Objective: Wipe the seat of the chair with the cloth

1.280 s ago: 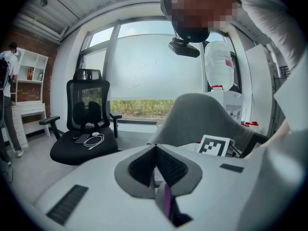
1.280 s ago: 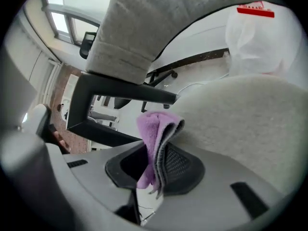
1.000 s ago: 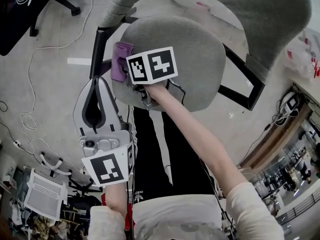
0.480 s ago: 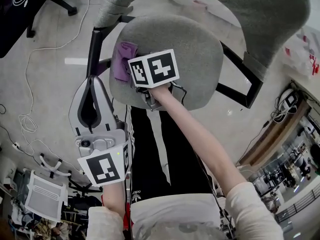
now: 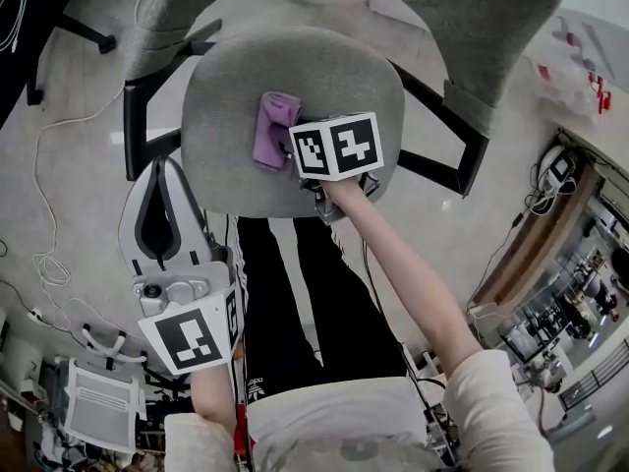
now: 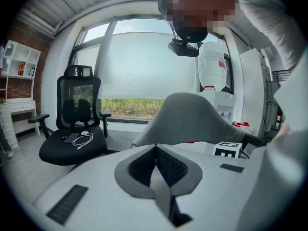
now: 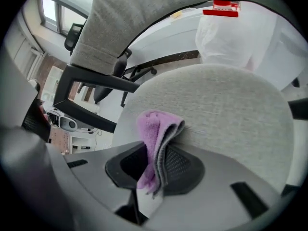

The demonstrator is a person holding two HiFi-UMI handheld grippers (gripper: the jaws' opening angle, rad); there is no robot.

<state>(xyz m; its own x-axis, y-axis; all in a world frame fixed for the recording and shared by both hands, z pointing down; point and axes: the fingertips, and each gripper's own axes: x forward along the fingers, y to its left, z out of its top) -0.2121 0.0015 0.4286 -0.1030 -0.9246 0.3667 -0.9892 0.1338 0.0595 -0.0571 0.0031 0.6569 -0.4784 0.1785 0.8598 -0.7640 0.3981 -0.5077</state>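
Since your right gripper (image 7: 153,163) pinches only a fold of the cloth (image 5: 272,131), mid-frame on the seat (image 5: 334,72), hard drag could pull it free. Left gripper (image 5: 157,214), lower left, is closed, empty.

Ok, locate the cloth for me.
Head view: the purple cloth sits on the grey chair seat, near its middle, clamped by the right gripper.
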